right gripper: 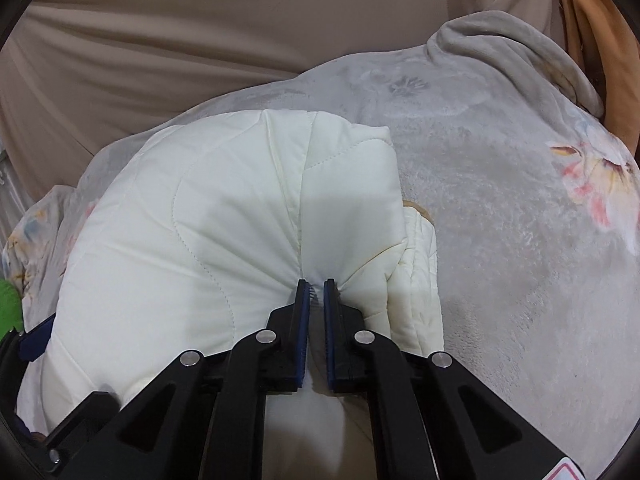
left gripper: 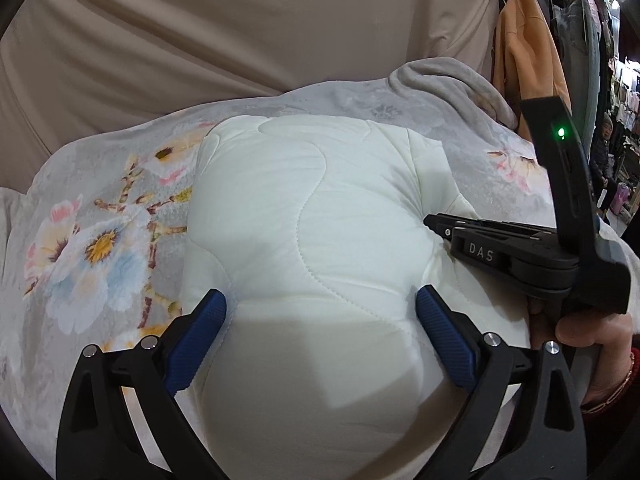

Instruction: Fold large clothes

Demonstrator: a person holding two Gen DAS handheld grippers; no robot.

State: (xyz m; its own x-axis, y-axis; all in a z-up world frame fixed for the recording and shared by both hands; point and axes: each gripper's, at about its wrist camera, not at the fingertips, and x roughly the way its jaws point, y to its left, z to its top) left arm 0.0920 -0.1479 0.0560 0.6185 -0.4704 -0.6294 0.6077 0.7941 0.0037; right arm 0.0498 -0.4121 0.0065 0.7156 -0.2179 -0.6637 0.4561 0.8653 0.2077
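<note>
In the left wrist view the left gripper (left gripper: pixel 322 320) stands wide apart, its blue pads (left gripper: pixel 202 332) pressing down on either side of a bulge of the white quilted garment (left gripper: pixel 304 208), which lies folded on a grey floral blanket (left gripper: pixel 92 220); the right gripper (left gripper: pixel 430 224) comes in from the right, held by a hand (left gripper: pixel 592 332), with bare blanket left of and beyond the garment. In the right wrist view the right gripper (right gripper: pixel 315 292) is pinched together on a fold of the garment (right gripper: pixel 224 208), near its right edge, with open blanket (right gripper: pixel 500 240) to the right.
</note>
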